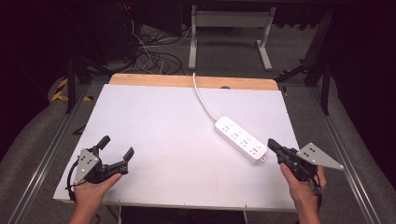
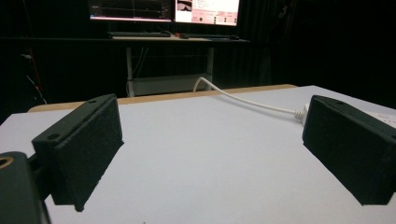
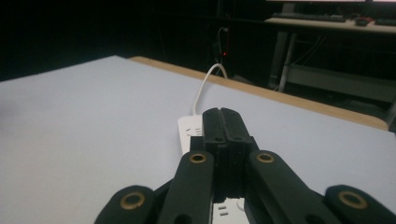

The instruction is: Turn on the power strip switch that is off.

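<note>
White power strip (image 1: pixel 240 138) lies diagonal on the white table (image 1: pixel 154 140), right of centre; its cord (image 1: pixel 203 98) runs off the far wooden edge. Right gripper (image 1: pixel 274 145) sits just beside the strip's near end, jaws pressed fully together w/ nothing between. Left gripper (image 1: pixel 116 148) is well apart from the strip, near the table's front-left corner, jaws spread wide, holding nothing.

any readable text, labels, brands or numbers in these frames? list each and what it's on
None can be read.
Monitors behind the table, in the left gripper view: graphs and pink panels with text too small and blurred to read.
Power strip: small dark socket markings, no legible print.
Left gripper and right gripper: no lettering seen.
</note>
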### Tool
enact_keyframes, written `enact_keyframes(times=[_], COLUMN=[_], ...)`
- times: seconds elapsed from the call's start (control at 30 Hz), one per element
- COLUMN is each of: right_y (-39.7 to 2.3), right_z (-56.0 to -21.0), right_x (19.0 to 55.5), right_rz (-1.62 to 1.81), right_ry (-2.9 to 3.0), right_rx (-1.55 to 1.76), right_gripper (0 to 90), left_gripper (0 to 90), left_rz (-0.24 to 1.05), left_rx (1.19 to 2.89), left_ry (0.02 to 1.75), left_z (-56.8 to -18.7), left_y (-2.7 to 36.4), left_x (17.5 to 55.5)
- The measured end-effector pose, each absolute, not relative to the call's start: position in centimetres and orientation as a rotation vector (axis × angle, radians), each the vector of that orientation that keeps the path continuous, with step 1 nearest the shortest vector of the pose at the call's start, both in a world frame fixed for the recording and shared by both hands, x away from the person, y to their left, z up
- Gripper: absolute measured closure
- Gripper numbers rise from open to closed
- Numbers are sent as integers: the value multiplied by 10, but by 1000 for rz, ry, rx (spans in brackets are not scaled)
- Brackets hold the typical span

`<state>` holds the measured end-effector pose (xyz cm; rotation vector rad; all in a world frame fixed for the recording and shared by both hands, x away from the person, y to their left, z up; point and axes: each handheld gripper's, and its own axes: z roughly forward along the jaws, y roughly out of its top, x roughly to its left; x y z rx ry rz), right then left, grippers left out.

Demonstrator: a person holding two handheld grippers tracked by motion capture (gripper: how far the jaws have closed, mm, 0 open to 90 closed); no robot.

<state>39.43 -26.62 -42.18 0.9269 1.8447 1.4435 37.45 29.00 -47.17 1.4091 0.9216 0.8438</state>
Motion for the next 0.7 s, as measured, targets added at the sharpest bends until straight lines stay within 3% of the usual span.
enact_keyframes(times=[0.17,0.43,0.7], right_y=[-244,-208,-179], right_z=[-415,-390,-399], right_x=[419,463,508], right_rz=[1474,1219,1033], right_ry=[1888,2079,2169], right_rx=[842,1052,1149], right_gripper=[900,900,900], left_gripper=[54,55,55], left_rz=[844,844,831], left_rx=[1410,1416,1414], left_ry=[921,914,917], left_z=[-472,-472,-473], left_y=[290,289,289], left_x=[375,376,376])
